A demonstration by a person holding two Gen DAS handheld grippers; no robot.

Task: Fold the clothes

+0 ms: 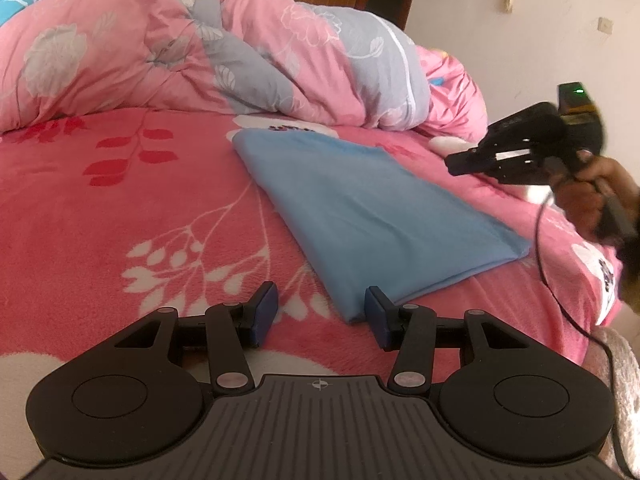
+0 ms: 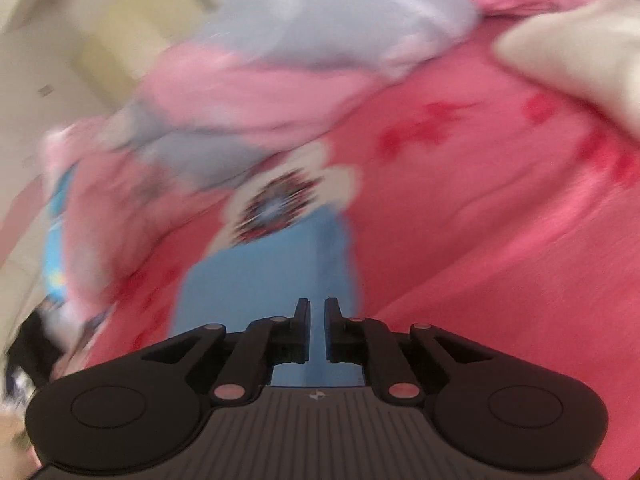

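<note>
A blue cloth (image 1: pixel 360 208), folded into a long flat rectangle, lies on the pink flowered blanket (image 1: pixel 120 220) that covers the bed. My left gripper (image 1: pixel 320 314) hovers open at the cloth's near corner; that corner lies just inside the right finger, and the pads do not press on it. A hand (image 1: pixel 592 196) holds my right gripper (image 1: pixel 454 160) in the air beyond the cloth's right edge. In the blurred right wrist view, my right gripper (image 2: pixel 317 308) is shut with nothing between its fingers, and it is above the blue cloth (image 2: pixel 264 280).
A rumpled pink and grey quilt (image 1: pixel 200 52) is heaped along the back of the bed. A black cable (image 1: pixel 560 280) hangs from the right gripper over the bed's right edge. Something white (image 2: pixel 580 52) lies at the upper right of the right wrist view.
</note>
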